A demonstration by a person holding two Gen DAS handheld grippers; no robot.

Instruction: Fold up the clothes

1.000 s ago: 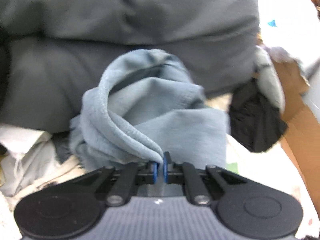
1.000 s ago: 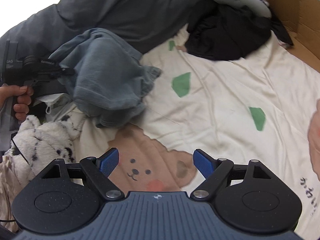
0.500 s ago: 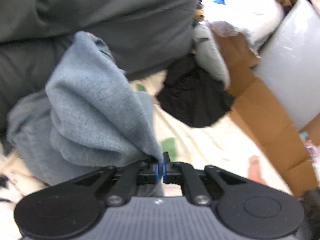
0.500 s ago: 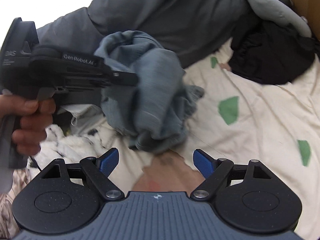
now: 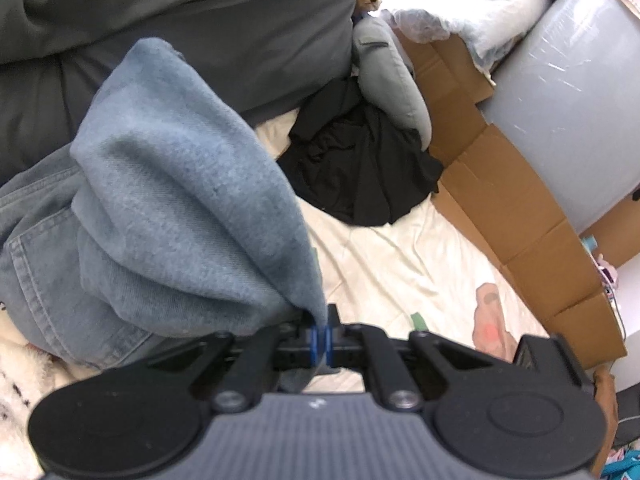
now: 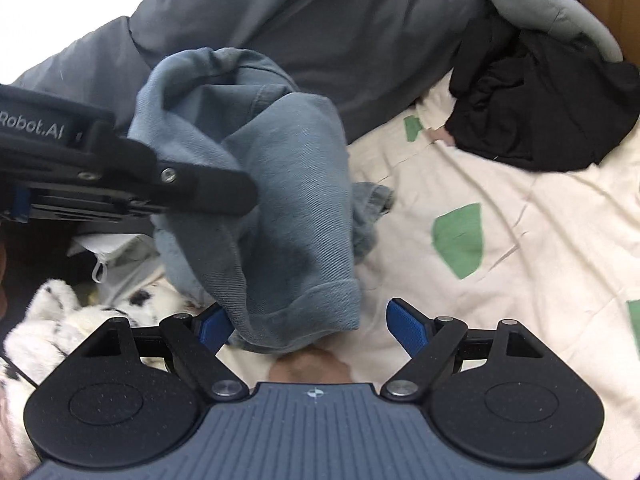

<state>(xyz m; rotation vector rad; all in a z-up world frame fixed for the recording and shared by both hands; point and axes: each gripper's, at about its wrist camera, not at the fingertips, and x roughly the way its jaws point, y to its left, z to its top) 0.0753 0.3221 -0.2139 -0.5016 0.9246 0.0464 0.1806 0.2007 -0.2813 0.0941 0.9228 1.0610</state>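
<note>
Jeans (image 5: 172, 208) hang bunched above the bed (image 6: 520, 240), a fold of denim pinched tight in the left gripper (image 5: 320, 338), whose fingers are fully closed on it. The right gripper (image 6: 308, 320) waits with fingers spread wide around the hem, not pressing. Denim looks heavy, floppy and unlikely to slip; a second hold on the thick hem seems best for spreading them flat.
</note>
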